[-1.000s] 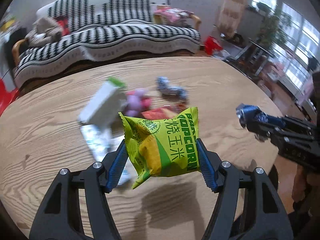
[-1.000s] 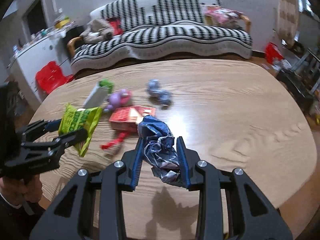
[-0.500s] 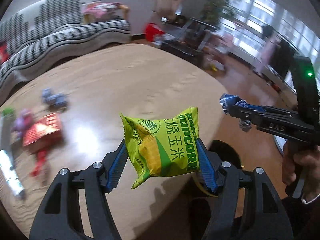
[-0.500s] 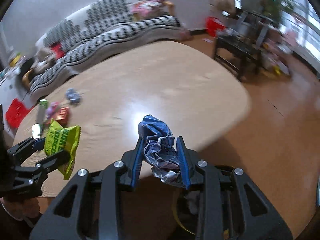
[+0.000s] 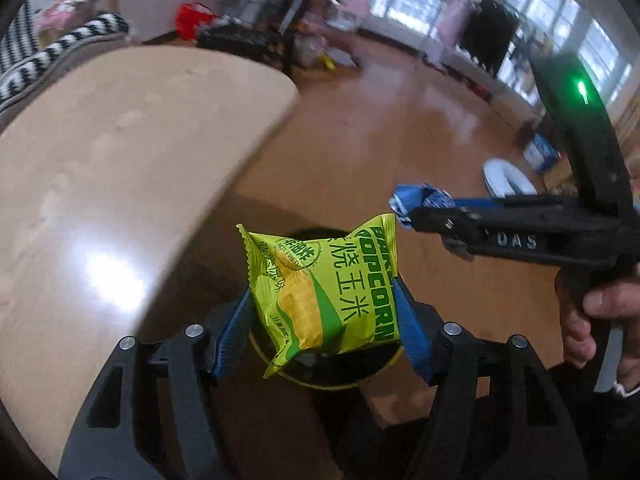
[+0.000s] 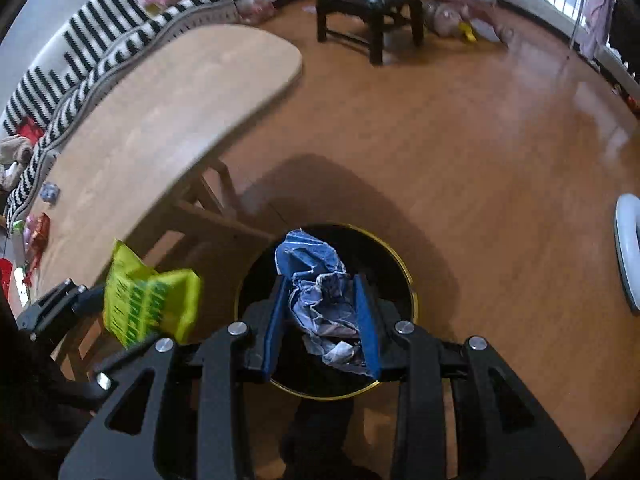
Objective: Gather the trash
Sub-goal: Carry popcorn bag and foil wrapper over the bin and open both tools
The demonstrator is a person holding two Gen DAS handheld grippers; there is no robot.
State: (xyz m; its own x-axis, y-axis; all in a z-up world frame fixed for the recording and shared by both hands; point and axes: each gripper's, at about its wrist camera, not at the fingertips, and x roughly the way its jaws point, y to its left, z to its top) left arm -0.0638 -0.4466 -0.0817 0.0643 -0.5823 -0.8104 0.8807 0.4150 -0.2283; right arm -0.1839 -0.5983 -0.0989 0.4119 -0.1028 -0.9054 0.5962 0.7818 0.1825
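Note:
My left gripper [image 5: 322,308] is shut on a yellow-green popcorn bag [image 5: 324,288] and holds it over a black trash bin with a gold rim [image 5: 384,366] on the floor. The bag also shows in the right wrist view [image 6: 150,304]. My right gripper [image 6: 322,312] is shut on a crumpled blue wrapper [image 6: 320,292] right above the bin's opening [image 6: 404,276]. The right gripper and its wrapper [image 5: 416,202] show at the right of the left wrist view, beyond the popcorn bag.
The wooden table [image 6: 160,120] stands to the left, with several pieces of trash [image 6: 38,228] at its far left end. A striped sofa [image 6: 80,52] lies behind it. A black chair [image 6: 368,8] stands on the wooden floor farther back.
Both grippers have swung right, away from the table, and now hang over the bin on the floor. Each still holds its piece of trash.

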